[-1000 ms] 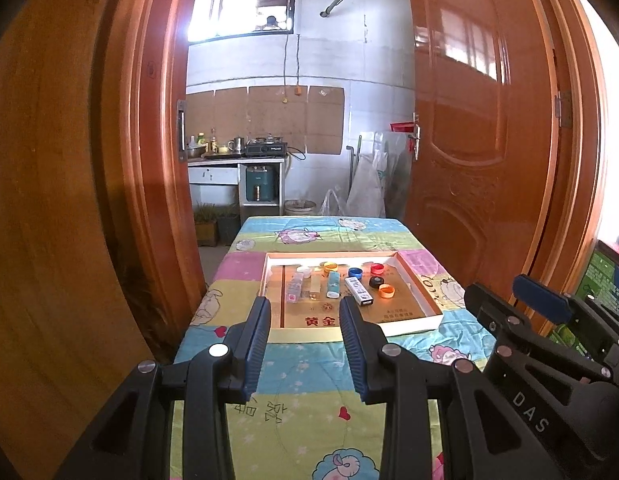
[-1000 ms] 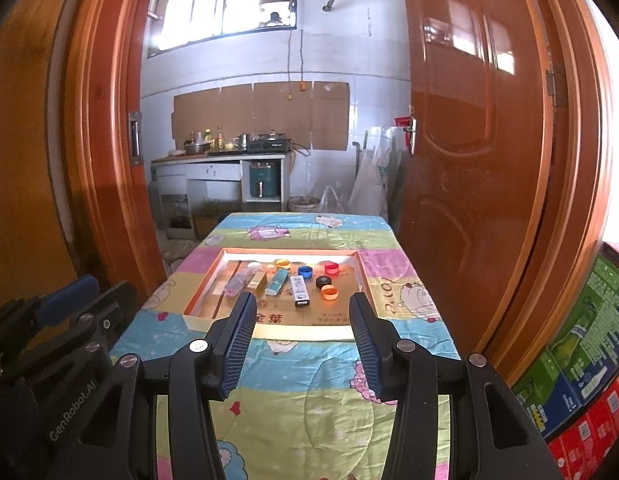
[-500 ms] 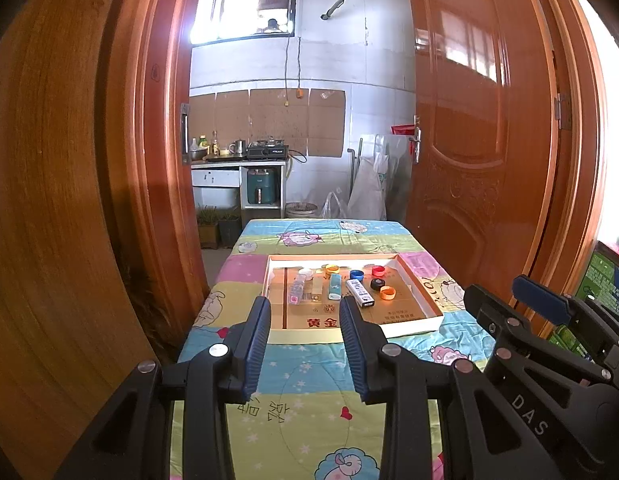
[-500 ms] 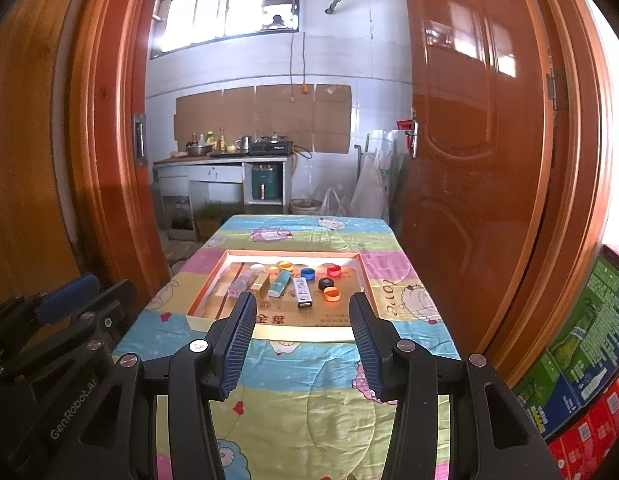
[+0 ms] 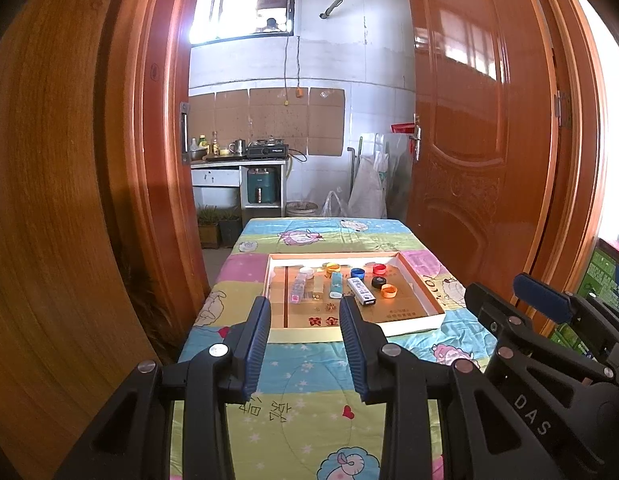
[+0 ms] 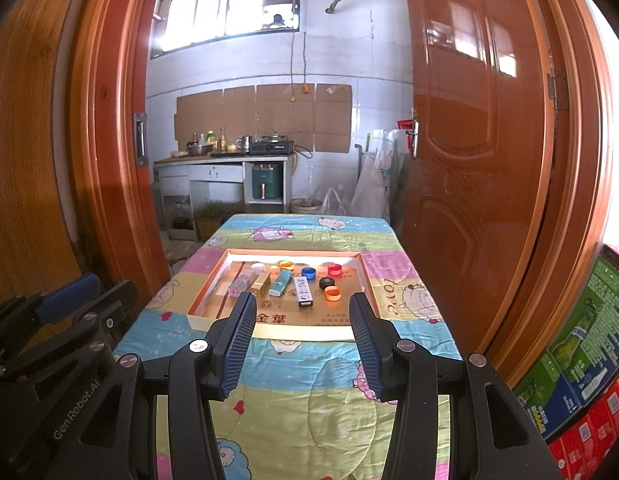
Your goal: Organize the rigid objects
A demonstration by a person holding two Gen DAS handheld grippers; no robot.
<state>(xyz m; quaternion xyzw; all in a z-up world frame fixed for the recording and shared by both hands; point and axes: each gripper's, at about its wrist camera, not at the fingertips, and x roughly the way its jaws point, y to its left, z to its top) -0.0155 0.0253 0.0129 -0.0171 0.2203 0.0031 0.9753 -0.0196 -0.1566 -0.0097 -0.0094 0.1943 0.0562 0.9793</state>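
Both grippers hang short of the shallow cardboard tray [image 6: 367, 286], likely to survey before choosing a piece. The left gripper [image 5: 305, 308] is released, nothing between its pads; the right gripper [image 6: 301, 306] is likewise released and empty. The rigid objects lie inside the tray: small boxes such as the teal box [image 6: 280, 283] and the white box [image 6: 302, 290] toward its left and middle, bottle caps like the red cap [image 6: 334, 269] and the orange cap [image 6: 332, 293] toward its right. The tray sits mid-table on the patterned cloth [image 6: 309, 392], within reach of both hands
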